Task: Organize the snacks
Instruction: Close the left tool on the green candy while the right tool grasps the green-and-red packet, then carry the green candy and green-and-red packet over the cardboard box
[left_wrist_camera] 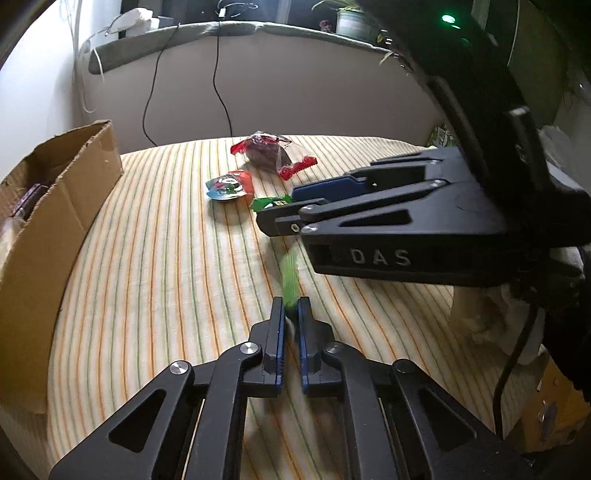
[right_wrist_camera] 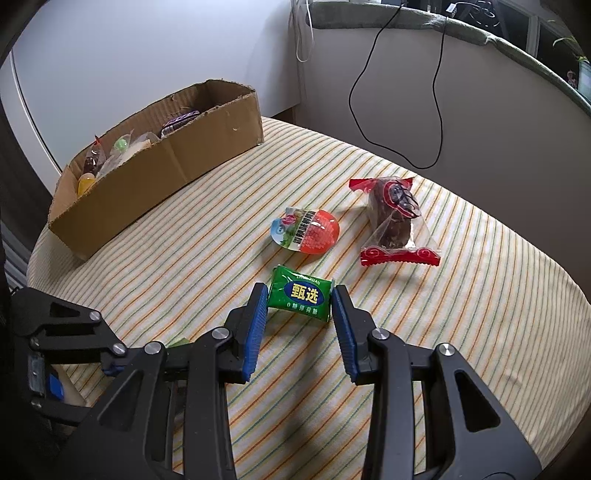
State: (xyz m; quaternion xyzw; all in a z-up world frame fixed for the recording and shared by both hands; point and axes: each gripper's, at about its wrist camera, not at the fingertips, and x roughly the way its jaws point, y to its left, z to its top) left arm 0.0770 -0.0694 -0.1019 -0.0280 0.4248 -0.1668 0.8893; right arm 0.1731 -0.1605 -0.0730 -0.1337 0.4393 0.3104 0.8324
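My left gripper is shut on a thin green wrapper, seen edge-on and blurred, held above the striped cloth. My right gripper is open, its blue pads on either side of a green candy packet that lies on the cloth; the same packet shows partly hidden behind the right gripper in the left wrist view. Beyond lie a red-and-blue jelly cup and a clear red-ended packet with a dark snack. A cardboard box with several snacks stands at the left.
The table has a striped yellow cloth and a rounded edge. A black cable hangs down the grey wall behind. The box also shows at the left in the left wrist view. Potted plants stand on the sill.
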